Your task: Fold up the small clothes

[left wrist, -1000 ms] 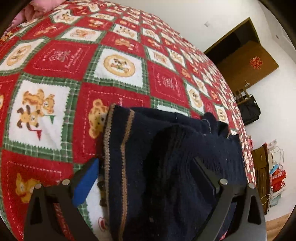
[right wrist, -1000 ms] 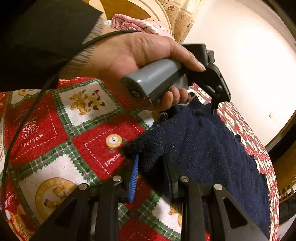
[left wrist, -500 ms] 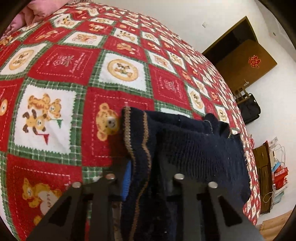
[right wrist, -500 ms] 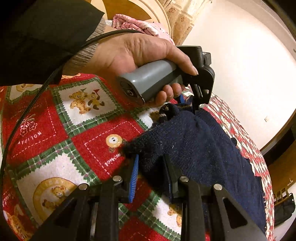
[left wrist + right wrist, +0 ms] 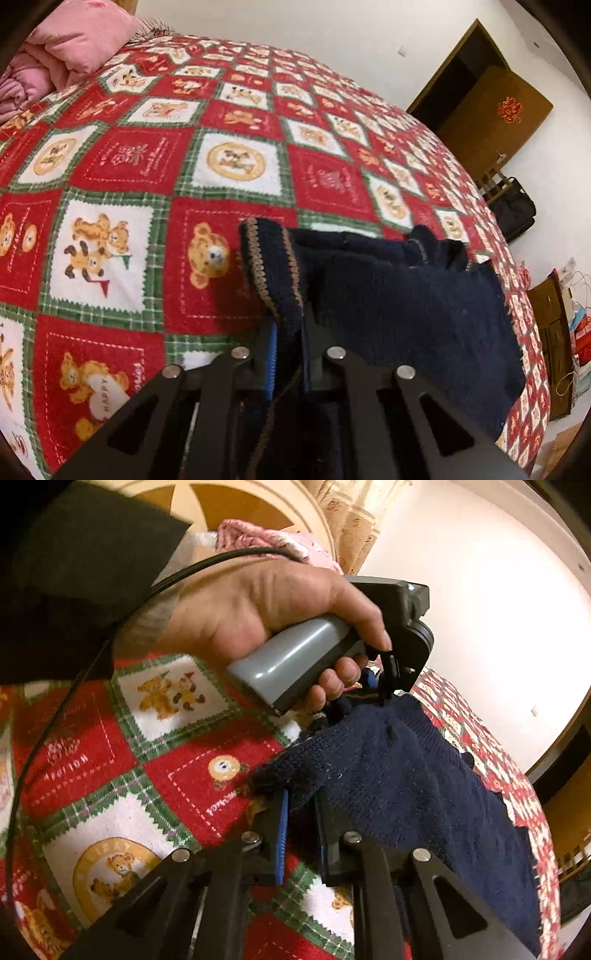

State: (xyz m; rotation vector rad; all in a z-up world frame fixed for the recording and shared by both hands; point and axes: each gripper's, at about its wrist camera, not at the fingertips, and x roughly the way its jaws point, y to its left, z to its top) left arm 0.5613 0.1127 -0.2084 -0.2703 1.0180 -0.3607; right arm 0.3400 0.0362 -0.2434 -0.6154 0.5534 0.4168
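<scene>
A small navy knit sweater (image 5: 406, 314) with brown-striped trim lies on the red teddy-bear blanket (image 5: 147, 166). My left gripper (image 5: 288, 332) is shut on its striped edge, which is bunched up and raised off the blanket. In the right wrist view the sweater (image 5: 406, 775) stretches between both tools. My right gripper (image 5: 301, 812) has its jaws closing on the near corner, with the blue pads pressing the knit. A person's hand (image 5: 258, 609) holds the left gripper (image 5: 380, 686) at the far edge.
Pink pillows (image 5: 74, 44) lie at the head of the bed by a headboard (image 5: 240, 502). A cable (image 5: 55, 720) loops over the blanket (image 5: 92, 757). A brown door (image 5: 495, 110) and a black bag (image 5: 517, 214) stand beyond the bed's far side.
The left gripper's jaws went from wide open around the sweater's trimmed edge to shut on it, and that edge has lifted. The right gripper's pads have drawn closer on the corner.
</scene>
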